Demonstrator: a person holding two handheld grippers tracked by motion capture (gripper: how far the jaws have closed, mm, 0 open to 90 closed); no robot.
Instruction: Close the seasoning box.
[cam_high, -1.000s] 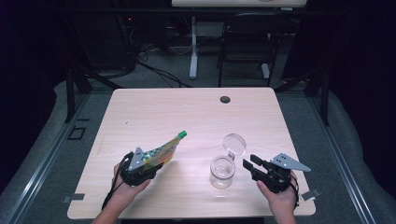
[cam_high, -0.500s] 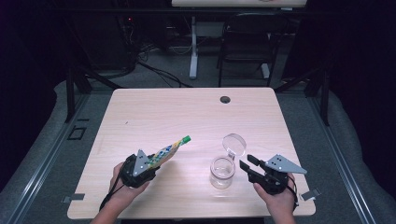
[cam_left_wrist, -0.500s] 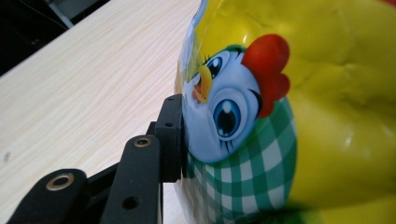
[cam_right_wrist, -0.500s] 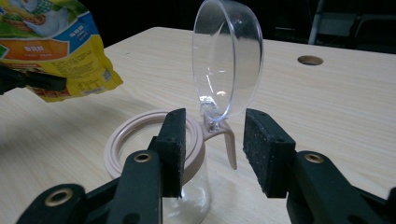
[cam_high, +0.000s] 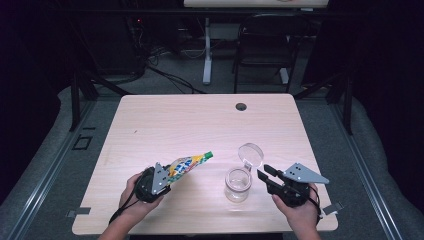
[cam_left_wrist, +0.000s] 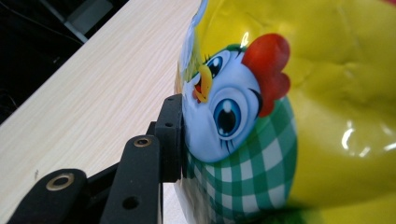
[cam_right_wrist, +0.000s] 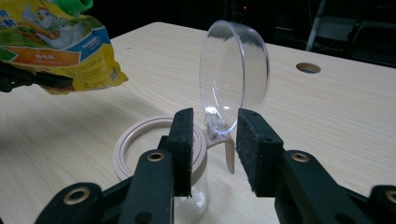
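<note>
High view: pouch (cam_high: 187, 163) is held clear of the tabletop (cam_high: 200, 125) by the left claw (cam_high: 165, 181), clamped on its lower end, green cap (cam_high: 208, 154) aimed right and far, toward the jar (cam_high: 237, 184). Jar stands near the front edge, right of centre, hinged lid (cam_high: 250, 153) flipped up on its far side. Right claw (cam_high: 265, 175) sits just right of the jar, apart, nothing gripped. Judged: jar already opened, pouch picked up; cap still on, so uncapping and pouring are left. Jar contents can't be made out from here.

Left gripper view: pouch (cam_left_wrist: 280, 116) is pressed against one black jaw at the left; cartoon chicken print on yellow and green check. The second jaw is hidden behind the pouch. Pouch top and cap are cut off.

Right gripper view: both jaws stand apart, lid hinge seen between them beyond the tips; contact can't be told. Jar (cam_right_wrist: 187, 186) rim is beige, mouth open, lid (cam_right_wrist: 233, 84) clear and nearly upright. Pouch (cam_right_wrist: 60, 46) hangs at far left, well apart from the jar, cap (cam_right_wrist: 74, 5) cut off at the top edge. Jar base is hidden by the jaws.
</note>
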